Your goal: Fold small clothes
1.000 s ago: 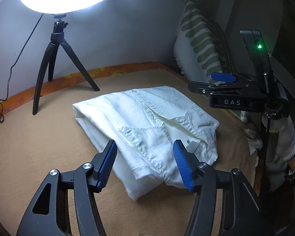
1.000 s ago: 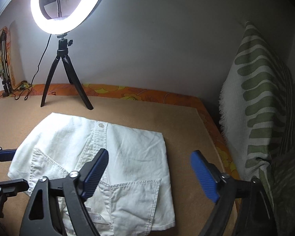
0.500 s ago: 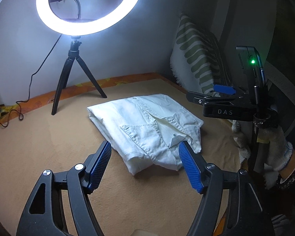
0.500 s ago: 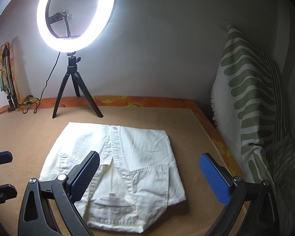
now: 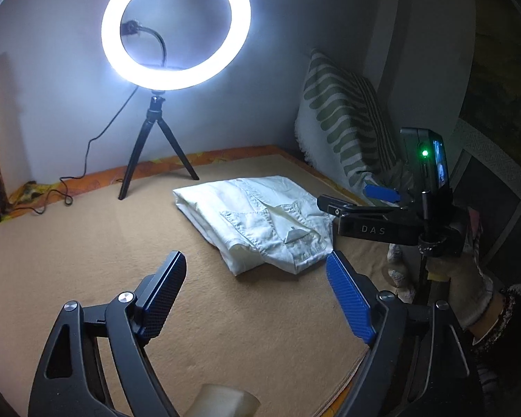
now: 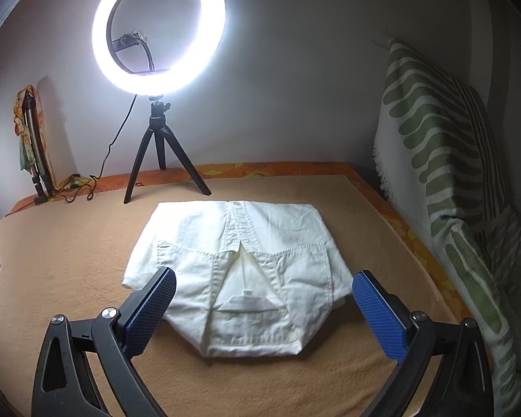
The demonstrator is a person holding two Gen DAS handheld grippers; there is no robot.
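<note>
From the left wrist, a ring light [image 5: 175,27] on its tripod stood beyond the left hand-held gripper [image 5: 257,290], whose jaws had just been opening, spread and empty; the folded white shirt [image 5: 260,222] lay ahead, apart. From the right wrist, a striped cushion [image 6: 444,173] leaned rightward; the right hand-held gripper [image 6: 264,307] hung spread wide, empty, over the shirt's near edge.

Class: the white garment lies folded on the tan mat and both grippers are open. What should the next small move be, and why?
Probably keep both grippers clear. The white garment already lies as a compact folded bundle on the tan mat. The left gripper, whose fingers have just been opening, and the right gripper are open and empty, so no further fold looks needed.
</note>
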